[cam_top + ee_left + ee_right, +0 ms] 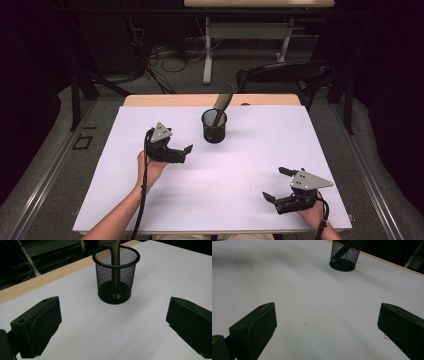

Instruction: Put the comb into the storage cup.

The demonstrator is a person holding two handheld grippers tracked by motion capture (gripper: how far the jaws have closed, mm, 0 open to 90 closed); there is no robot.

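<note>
A black mesh cup (214, 126) stands on the white table top (260, 150) toward the back middle. A dark, flat-handled tool (222, 102) leans in it, its top sticking out toward the far right. My left gripper (184, 153) rests left of the cup, a short gap away, jaws open and empty. In the left gripper view the cup (117, 277) and the tool (115, 257) sit straight ahead of the left gripper (113, 325). My right gripper (276, 184) lies near the front right, open and empty. In the right gripper view the cup (345, 255) is far off beyond the right gripper (327, 330).
A strip of bare wood (165, 100) runs along the table's far edge. Behind it stand a dark chair (285, 75) and a white desk frame (207, 55), with cables (165, 57) on the floor. White surface stretches between the two grippers.
</note>
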